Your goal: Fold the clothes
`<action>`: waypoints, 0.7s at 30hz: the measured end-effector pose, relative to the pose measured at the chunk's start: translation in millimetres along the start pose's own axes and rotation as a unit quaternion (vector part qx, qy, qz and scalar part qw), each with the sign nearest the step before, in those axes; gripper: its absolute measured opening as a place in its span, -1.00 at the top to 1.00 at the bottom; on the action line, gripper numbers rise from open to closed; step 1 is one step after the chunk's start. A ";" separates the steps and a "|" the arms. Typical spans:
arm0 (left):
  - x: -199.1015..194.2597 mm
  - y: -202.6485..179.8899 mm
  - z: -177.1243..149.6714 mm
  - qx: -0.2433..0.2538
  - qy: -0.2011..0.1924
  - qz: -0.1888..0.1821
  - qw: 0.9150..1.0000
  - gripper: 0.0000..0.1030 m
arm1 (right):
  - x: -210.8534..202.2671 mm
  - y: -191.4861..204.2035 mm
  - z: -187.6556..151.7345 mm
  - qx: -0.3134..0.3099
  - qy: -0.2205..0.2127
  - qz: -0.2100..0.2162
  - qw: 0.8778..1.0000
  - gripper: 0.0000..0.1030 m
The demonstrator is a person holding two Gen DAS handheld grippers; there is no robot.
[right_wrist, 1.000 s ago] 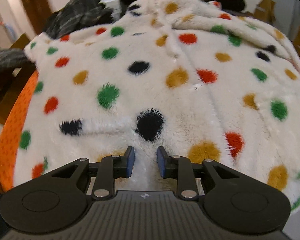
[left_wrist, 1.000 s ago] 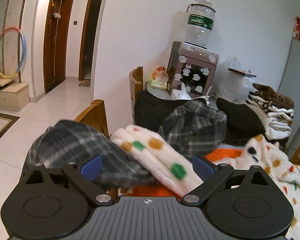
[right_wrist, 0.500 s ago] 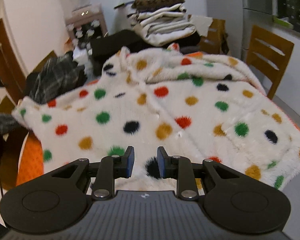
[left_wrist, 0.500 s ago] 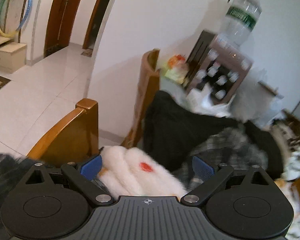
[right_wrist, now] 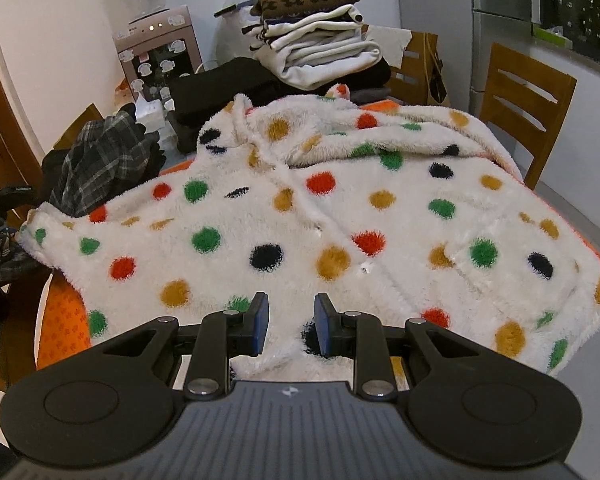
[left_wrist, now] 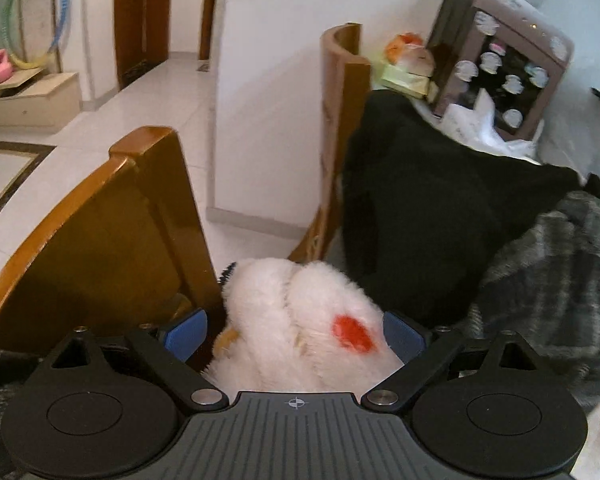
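Two blue pads of the left gripper (left_wrist: 296, 334) stand wide apart, with a bunched end of the white dotted fleece garment (right_wrist: 340, 216) lying between them. Beyond it stands a wooden chair (left_wrist: 100, 232). Right gripper (right_wrist: 287, 330) has a narrow gap, fleece edge between; whether it pinches, I cannot tell. Ahead, the garment lies spread flat, folded clothes stack (right_wrist: 320, 52) behind.

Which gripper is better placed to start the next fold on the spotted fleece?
Left, probably: the left gripper already has the fleece sleeve end between its open jaws. The right gripper is only near the hem.
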State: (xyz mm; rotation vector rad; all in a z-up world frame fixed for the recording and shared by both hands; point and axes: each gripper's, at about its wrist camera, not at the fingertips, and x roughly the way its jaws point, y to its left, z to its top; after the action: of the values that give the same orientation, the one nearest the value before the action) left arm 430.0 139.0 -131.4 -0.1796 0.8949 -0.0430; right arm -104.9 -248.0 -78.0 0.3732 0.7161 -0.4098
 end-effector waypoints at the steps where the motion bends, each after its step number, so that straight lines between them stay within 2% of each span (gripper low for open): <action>1: 2.3 0.3 0.0 -0.002 0.002 0.004 1.000 -0.85 | -0.4 -0.2 -0.2 0.000 0.000 -0.001 1.000 0.44; 2: 4.7 1.1 -0.1 -0.005 0.005 0.006 1.000 -0.84 | -0.9 -0.4 -0.3 0.000 0.001 -0.002 1.000 0.44; 4: 5.6 4.2 -1.3 -0.012 0.005 -0.003 1.000 -0.55 | -1.6 -1.2 -0.9 0.001 0.001 -0.003 1.000 0.44; 6: 0.7 7.3 -2.7 -0.022 -0.001 -0.023 0.999 0.42 | -2.5 -2.2 -1.8 0.003 0.001 -0.004 1.000 0.44; 7: -1.8 8.8 -3.5 -0.027 -0.005 -0.033 0.999 0.58 | -3.1 -2.8 -2.5 0.004 0.001 -0.004 1.000 0.44; 8: -14.6 4.8 -6.4 -0.019 -0.026 -0.042 0.999 0.67 | -3.6 -3.7 -3.2 0.005 0.000 -0.005 1.000 0.44; 9: -30.5 -0.8 -10.0 -0.009 -0.052 -0.051 0.997 0.95 | -4.1 -4.7 -3.9 0.006 -0.001 -0.006 1.000 0.44; 11: -62.2 -12.1 -17.1 0.013 -0.105 -0.068 0.992 0.96 | -5.4 -6.8 -5.4 0.009 -0.003 -0.008 1.000 0.44; 13: -93.9 -23.4 -24.2 0.034 -0.158 -0.085 0.983 0.96 | -7.1 -9.2 -7.0 0.013 -0.005 -0.009 1.000 0.44; 15: -125.6 -34.7 -31.4 0.055 -0.210 -0.102 0.971 0.96 | -8.8 -11.5 -9.0 0.015 -0.007 -0.009 1.000 0.44; 17: -157.4 -46.0 -38.5 0.077 -0.261 -0.119 0.955 0.96 | -10.2 -13.4 -11.1 0.017 -0.009 -0.008 1.000 0.44; 18: -163.6 -54.8 -39.5 0.091 -0.263 -0.130 0.952 0.95 | -10.8 -14.2 -12.1 0.018 -0.010 -0.007 1.000 0.44; 19: -165.9 -61.7 -41.1 0.098 -0.256 -0.136 0.952 0.95 | -11.4 -15.0 -13.3 0.018 -0.010 -0.007 1.000 0.44; 21: -162.4 -68.5 -43.0 0.090 -0.227 -0.140 0.960 0.93 | -12.9 -16.0 -14.7 0.017 -0.012 -0.005 1.000 0.44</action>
State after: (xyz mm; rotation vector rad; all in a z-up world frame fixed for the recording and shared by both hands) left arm 297.4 84.0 -20.5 -0.1367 0.3985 -0.3343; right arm -129.5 -252.0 -82.2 0.3965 0.6882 -0.4365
